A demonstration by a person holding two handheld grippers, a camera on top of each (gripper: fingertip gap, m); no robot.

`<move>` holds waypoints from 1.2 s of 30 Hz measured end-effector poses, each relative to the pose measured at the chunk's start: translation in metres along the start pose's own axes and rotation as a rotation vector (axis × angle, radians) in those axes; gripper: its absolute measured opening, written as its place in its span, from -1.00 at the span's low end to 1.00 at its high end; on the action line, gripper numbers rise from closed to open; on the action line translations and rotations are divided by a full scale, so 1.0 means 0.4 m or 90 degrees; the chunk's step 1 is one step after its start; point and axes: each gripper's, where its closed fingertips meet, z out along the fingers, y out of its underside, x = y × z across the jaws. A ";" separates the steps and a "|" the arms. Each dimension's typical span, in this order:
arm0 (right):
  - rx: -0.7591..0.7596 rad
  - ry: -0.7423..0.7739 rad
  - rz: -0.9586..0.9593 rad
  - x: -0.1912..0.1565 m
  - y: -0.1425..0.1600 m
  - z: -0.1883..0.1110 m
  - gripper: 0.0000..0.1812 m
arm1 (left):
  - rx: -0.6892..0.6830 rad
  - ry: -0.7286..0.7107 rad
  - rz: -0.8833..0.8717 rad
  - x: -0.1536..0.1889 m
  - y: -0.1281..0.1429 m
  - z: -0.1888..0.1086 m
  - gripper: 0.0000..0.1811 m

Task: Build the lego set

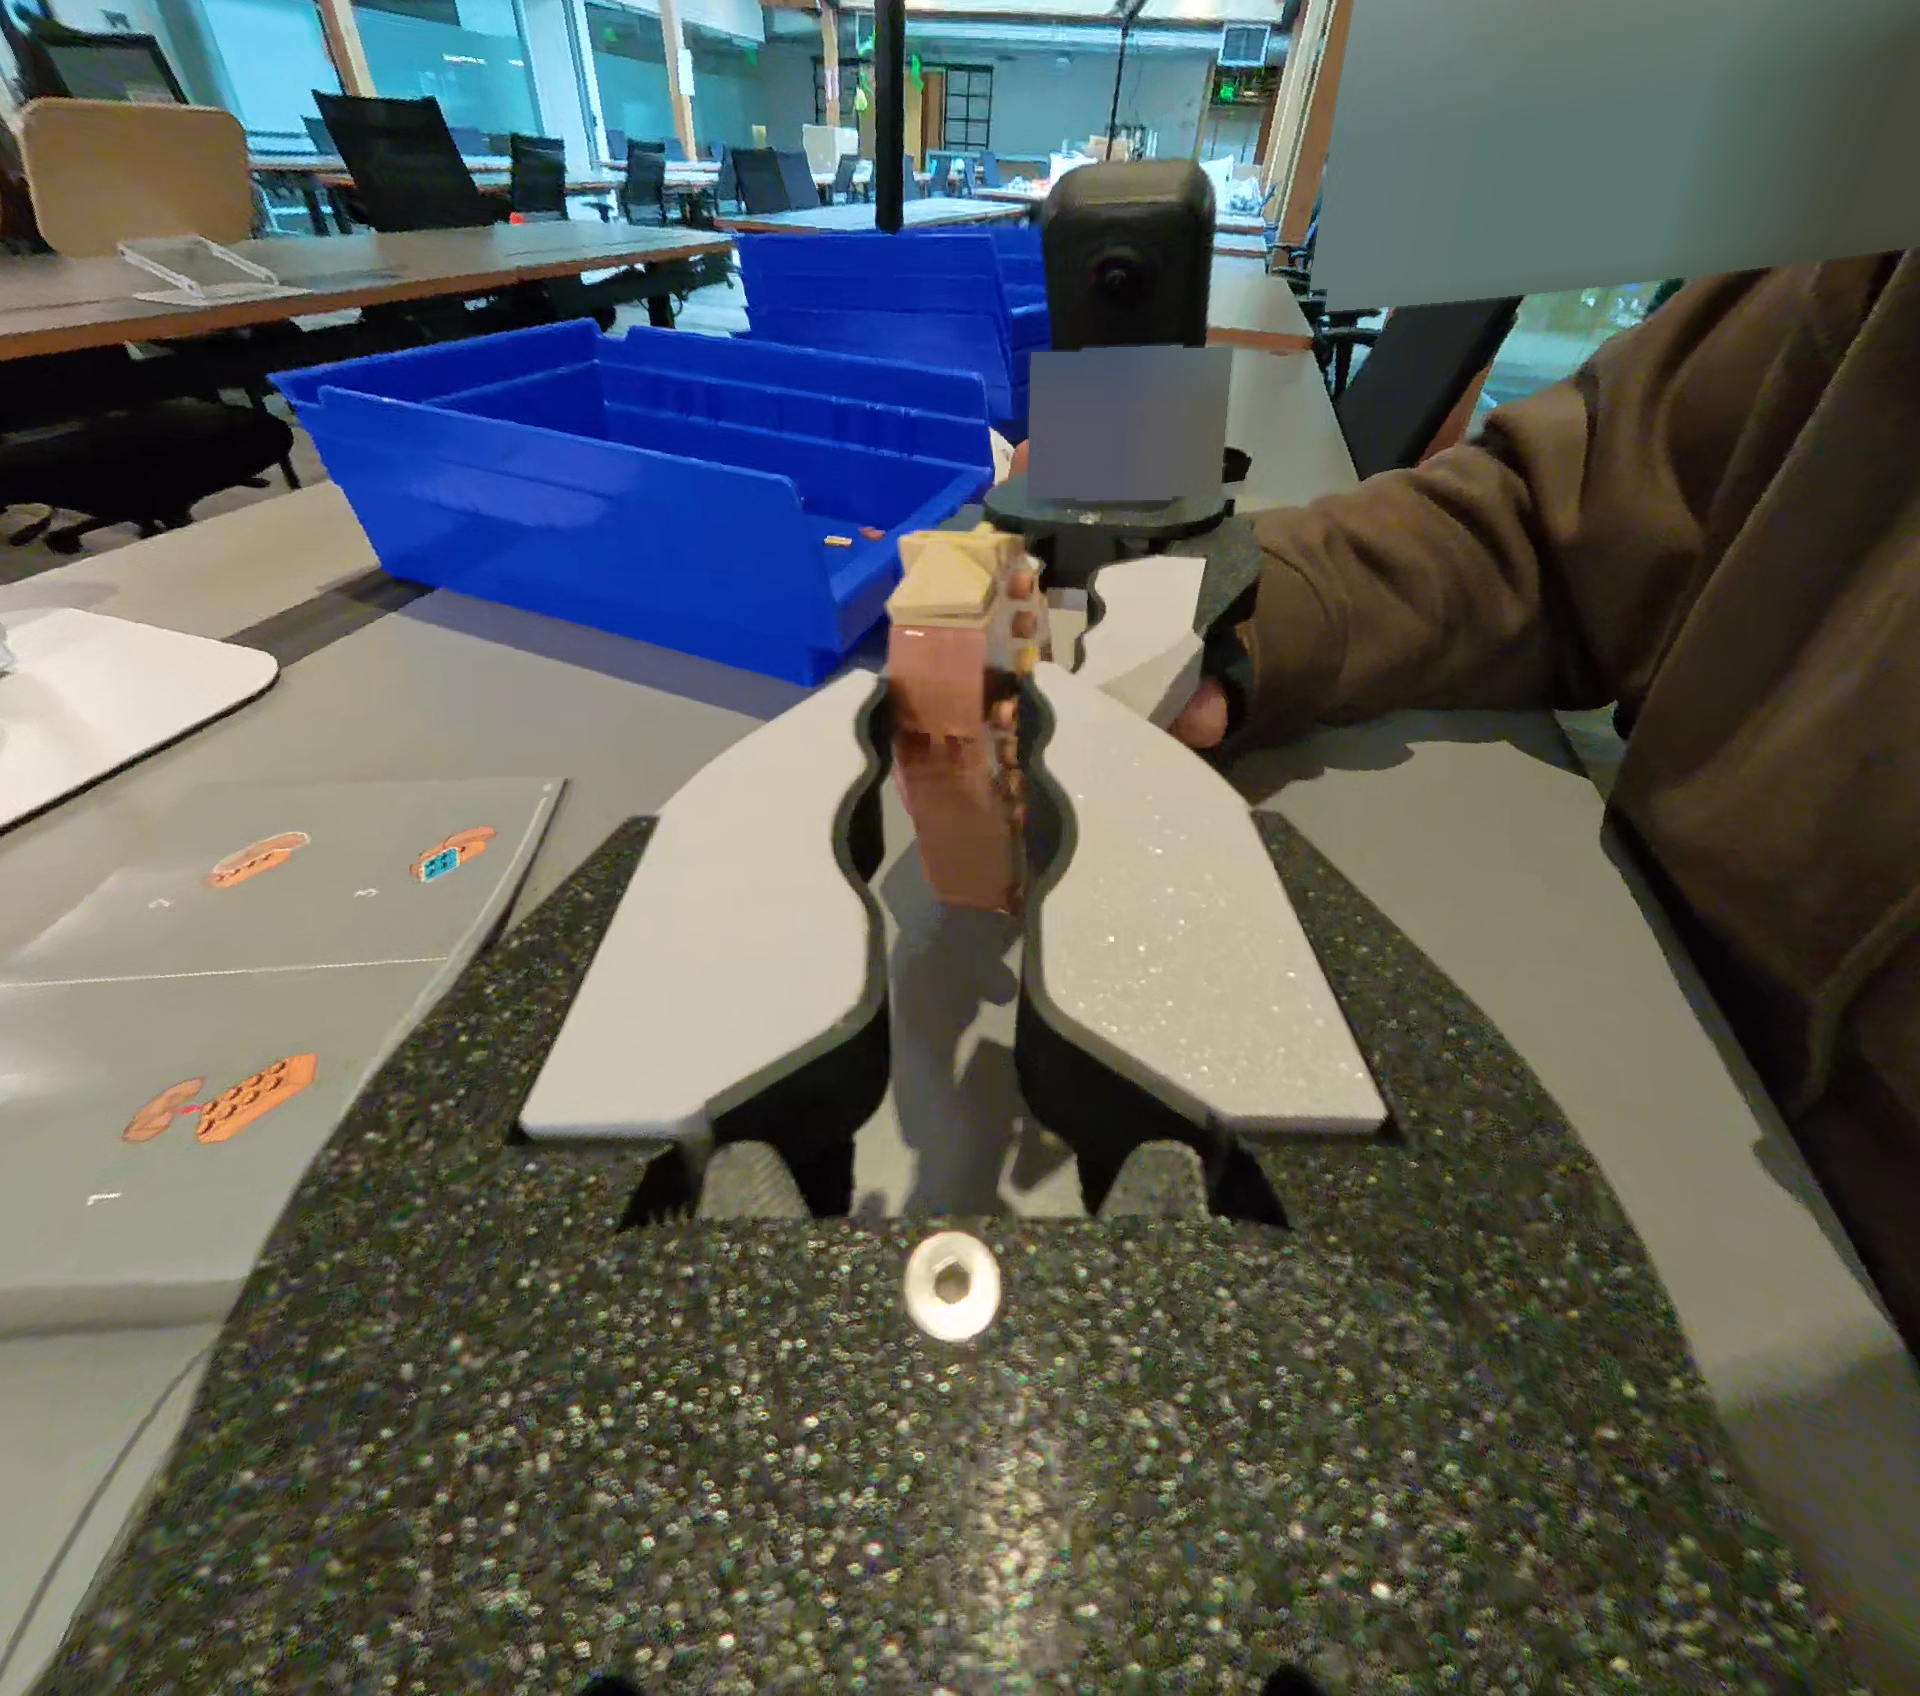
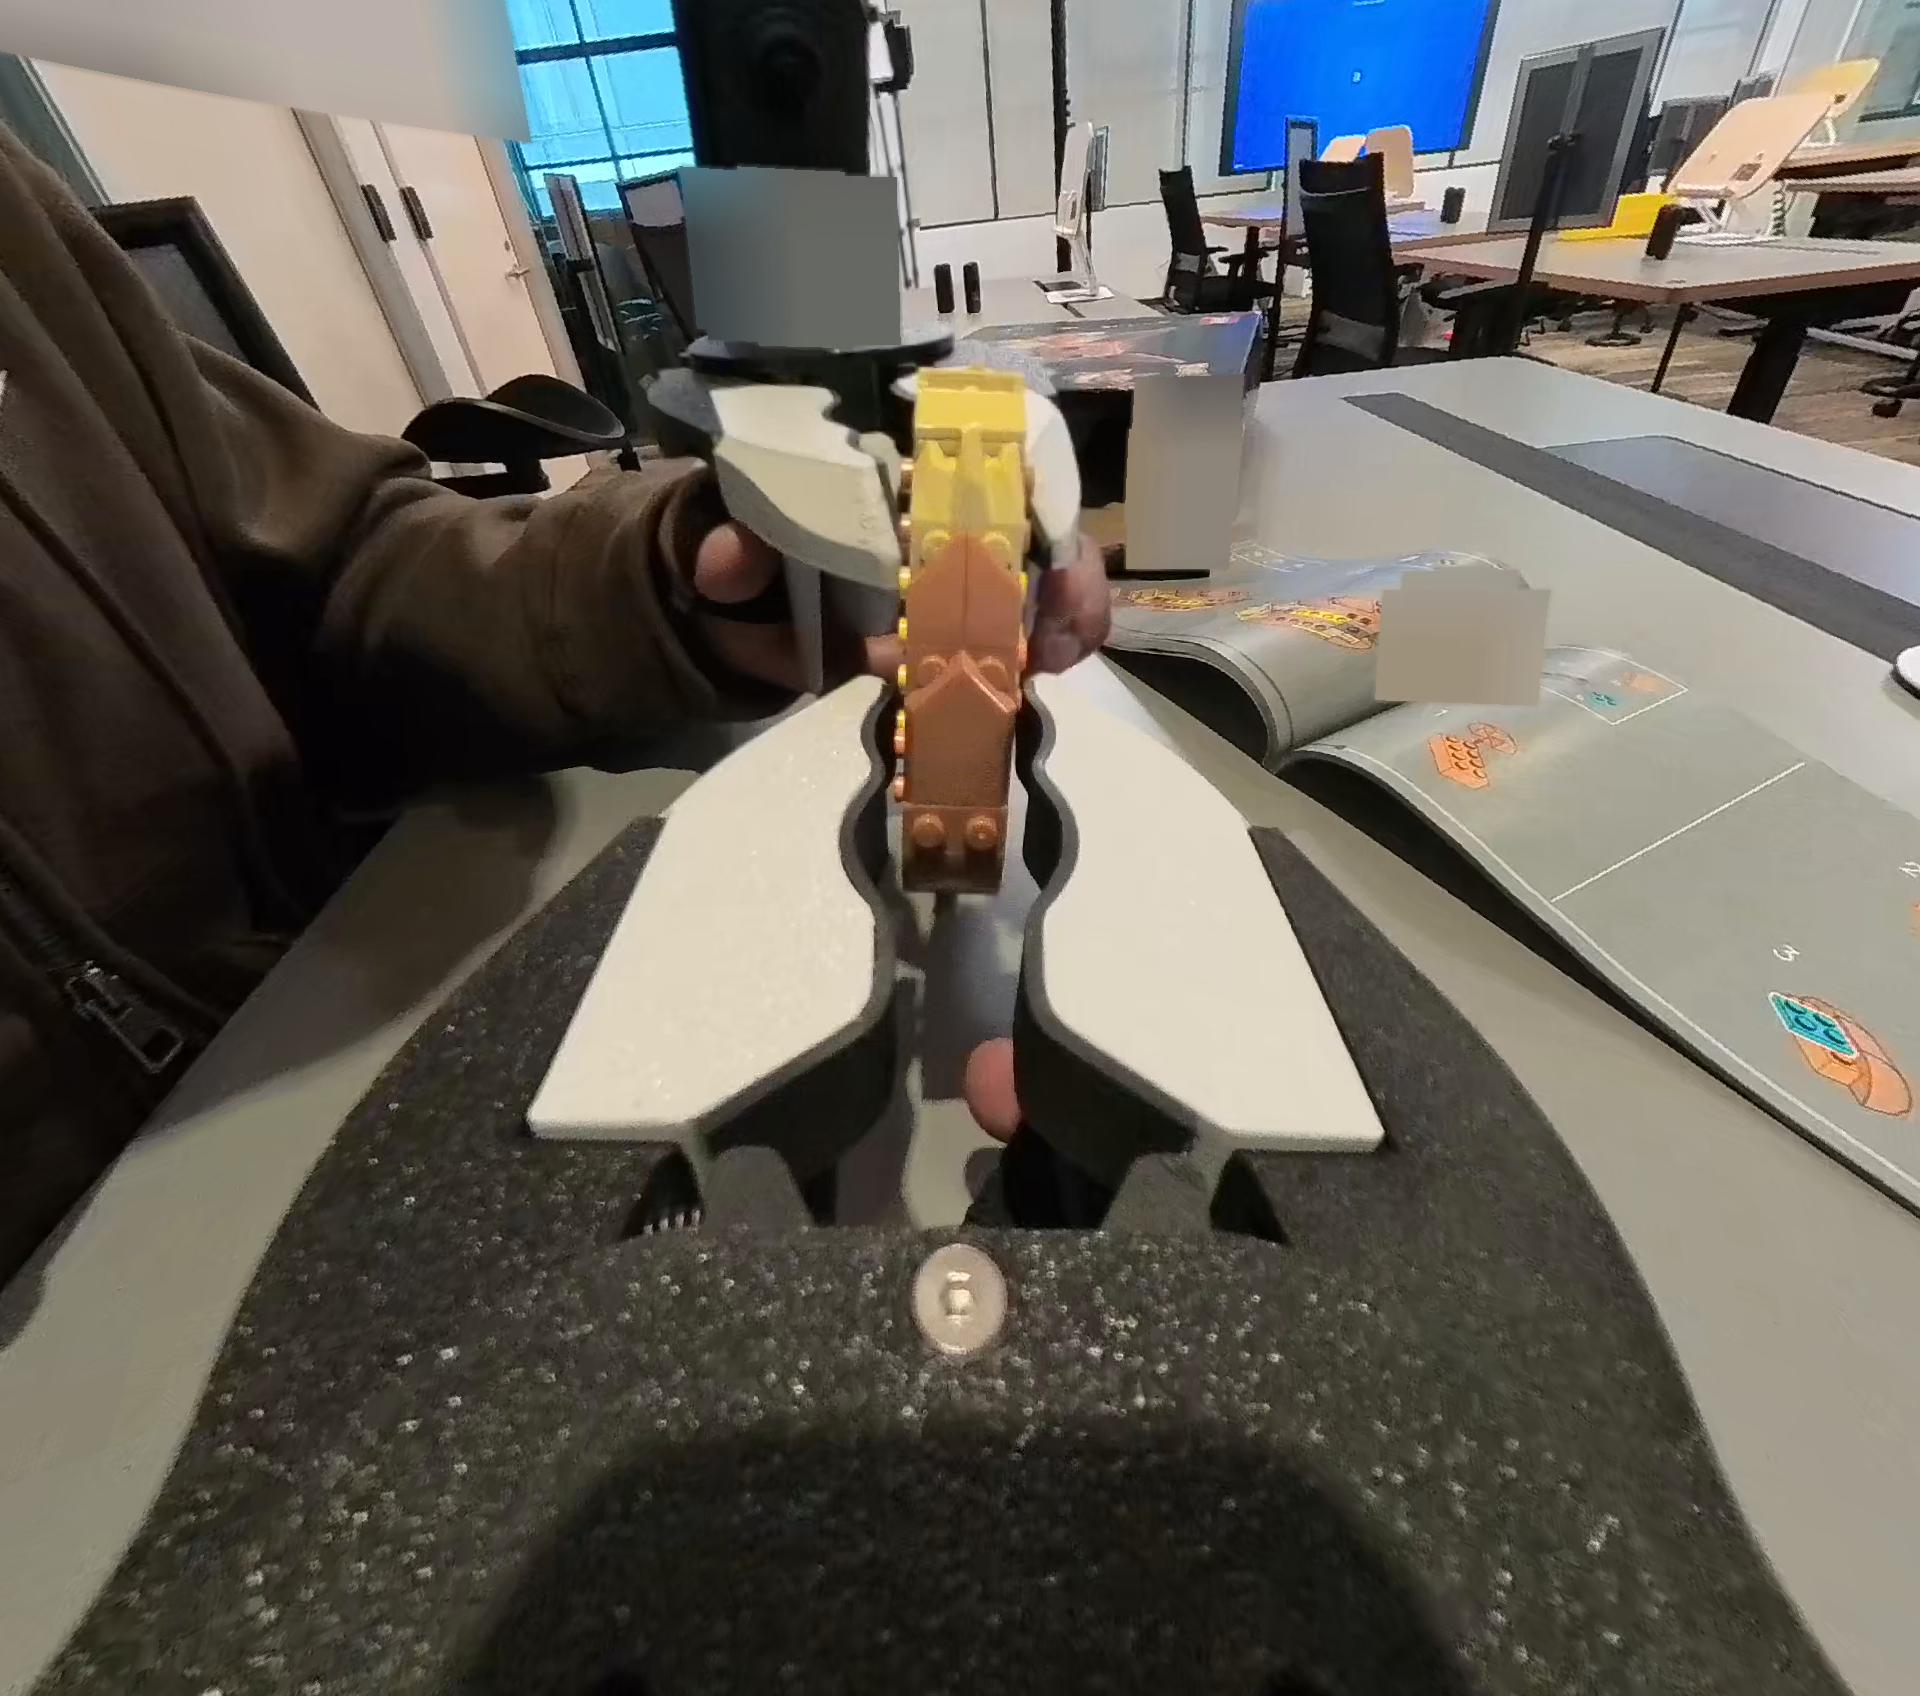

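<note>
A: Grey tabletop [image 1: 499, 690] is stretching through an open office of desks and black chairs. What is lying on it, going from the left in the left wrist view?

B: At the far left edge a white rounded slab [image 1: 114, 701] is resting, and nearer the camera a grey instruction booklet with orange brick drawings [image 1: 239, 950] is lying open. Behind it a blue plastic bin [image 1: 644, 483] is sitting, with a couple of small pieces showing on its floor.

A: And in the middle?

B: The left gripper [image 1: 951, 805] is clamping its pale grey fingers [image 1: 748, 919] on the near end of a stacked brick assembly, copper-brown below and tan on top [image 1: 935, 711], and is holding it clear of the table. The right gripper [image 1: 1081, 638] is meeting the far end of the same assembly, with a black camera standing above it.

A: What is showing on the right?

B: A person's brown jacket sleeve [image 1: 1507, 524] is reaching in from the right edge.

A: How is the right wrist view reading?

B: The sleeve [image 2: 364, 566] is lying at the left. At centre the right gripper [image 2: 956, 799] is gripping the brown lower part of the assembly [image 2: 961, 680], while the left gripper [image 2: 966, 493] is closing around its yellow upper part. To the right the booklet [image 2: 1610, 846] is spreading open beside a dark printed box [image 2: 1132, 358].
</note>
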 end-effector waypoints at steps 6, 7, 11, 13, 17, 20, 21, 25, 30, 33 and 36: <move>-0.014 0.019 -0.032 0.003 0.006 -0.001 -0.75 | 0.000 -0.008 0.011 0.003 -0.003 0.002 -0.77; -0.020 0.025 -0.040 0.003 0.007 -0.001 -0.73 | -0.005 -0.011 0.016 0.005 0.001 0.005 -0.76; -0.026 0.030 -0.039 -0.002 0.011 0.004 -0.68 | -0.008 -0.017 0.041 0.014 0.006 0.013 -0.78; -0.020 0.026 -0.029 -0.004 0.010 0.003 -0.71 | -0.005 -0.011 0.037 0.018 0.005 0.013 -0.78; -0.018 0.030 -0.022 0.002 0.010 0.001 -0.73 | -0.008 -0.009 0.022 0.014 0.010 0.013 -0.77; -0.011 0.037 -0.024 0.005 0.006 -0.001 -0.74 | -0.013 -0.008 0.009 0.011 0.011 0.012 -0.76; -0.011 0.040 -0.025 0.006 0.006 -0.001 -0.74 | -0.016 -0.010 0.013 0.009 0.012 0.011 -0.76; -0.011 0.057 -0.022 0.013 0.007 -0.001 -0.74 | 0.006 -0.026 0.057 0.006 -0.019 -0.009 -0.70; -0.026 0.075 -0.041 0.012 0.015 0.004 -0.74 | 0.057 -0.040 0.155 0.029 -0.069 -0.029 -0.92; -0.035 0.082 -0.057 0.010 0.019 0.008 -0.74 | 0.044 -0.060 0.179 0.025 -0.063 -0.022 -0.97; -0.040 0.086 -0.063 0.012 0.021 0.008 -0.74 | 0.043 -0.057 0.161 0.024 -0.061 -0.019 -1.00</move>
